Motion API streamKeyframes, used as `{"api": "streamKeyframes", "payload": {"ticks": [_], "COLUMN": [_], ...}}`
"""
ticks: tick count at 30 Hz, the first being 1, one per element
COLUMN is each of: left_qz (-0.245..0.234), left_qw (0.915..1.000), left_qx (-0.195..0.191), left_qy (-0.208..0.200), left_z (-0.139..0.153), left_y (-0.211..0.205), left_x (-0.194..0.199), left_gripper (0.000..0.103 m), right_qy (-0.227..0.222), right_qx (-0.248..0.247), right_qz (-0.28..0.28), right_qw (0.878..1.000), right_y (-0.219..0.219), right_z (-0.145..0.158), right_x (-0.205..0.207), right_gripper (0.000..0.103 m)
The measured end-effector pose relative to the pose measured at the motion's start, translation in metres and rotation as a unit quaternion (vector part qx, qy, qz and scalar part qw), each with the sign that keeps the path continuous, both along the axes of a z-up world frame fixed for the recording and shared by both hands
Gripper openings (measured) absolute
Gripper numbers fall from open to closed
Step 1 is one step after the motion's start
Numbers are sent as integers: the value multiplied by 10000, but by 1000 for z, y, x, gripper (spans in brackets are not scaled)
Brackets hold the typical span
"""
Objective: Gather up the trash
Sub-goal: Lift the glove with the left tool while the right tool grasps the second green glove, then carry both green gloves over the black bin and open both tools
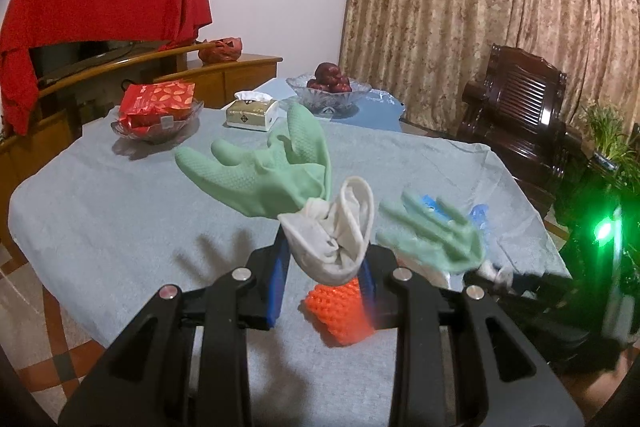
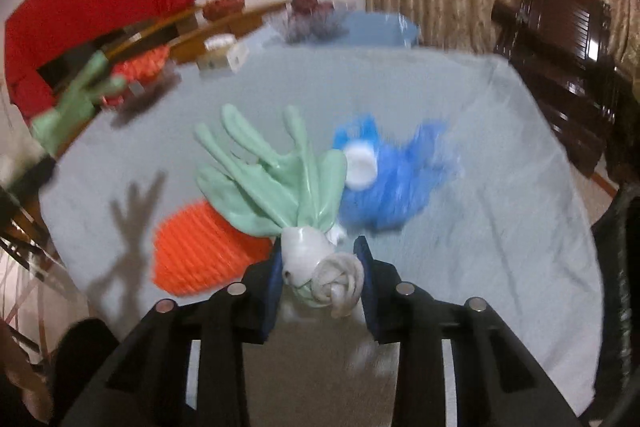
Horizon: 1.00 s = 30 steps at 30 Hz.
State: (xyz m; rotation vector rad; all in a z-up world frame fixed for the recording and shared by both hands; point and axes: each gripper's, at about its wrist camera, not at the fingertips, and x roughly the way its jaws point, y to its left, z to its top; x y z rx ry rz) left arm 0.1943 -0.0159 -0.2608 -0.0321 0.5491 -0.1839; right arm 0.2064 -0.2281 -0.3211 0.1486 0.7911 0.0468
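Observation:
My left gripper (image 1: 326,259) is shut on the bunched white cuff of a green rubber glove (image 1: 260,175), whose fingers stick up over the table. Under it an orange foam net (image 1: 342,311) lies on the grey tablecloth (image 1: 120,211). My right gripper (image 2: 320,255) is shut on the white cuff of a second green glove (image 2: 276,183). Left of that glove lies the orange net (image 2: 200,247). Just beyond it sits crumpled blue plastic (image 2: 400,187) with a white cap (image 2: 360,163). The second glove (image 1: 436,239) also shows blurred at the right of the left wrist view.
At the table's far end stand a glass bowl of red packets (image 1: 156,107), a tissue box (image 1: 252,113) and a glass bowl of dark fruit (image 1: 330,87). A dark wooden chair (image 1: 516,115) is at the right, a wooden cabinet (image 1: 224,75) behind.

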Motion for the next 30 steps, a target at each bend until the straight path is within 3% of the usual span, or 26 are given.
{"api": "streamKeyframes", "payload": {"ticks": [6,12,24,30], "left_qz": [-95,-285,-1412,-2085], "left_qw": [9999,9995,9899,9778], "left_qx": [73,78,-99,-135], "left_qy": [-98,-122,-111,-164], "left_z": [10,18,25,31], "left_y": [-10,-39,-159,-237], "left_x": [-7,-16,-40,-57], "left_gripper": [30,30,30,30], "right_qy": [-419,-570,-776,-735], "right_qx": [20,18,-147,-257], "right_qz": [-205,-858,-2055,-2680], "right_qw": [9989,9947,9755,9603], "right_y": [-10,-43,-146,-209], "right_z": [43,65,91,86], "right_x": [-11,-34,-102,-140], "right_gripper": [34,34,34,34]}}
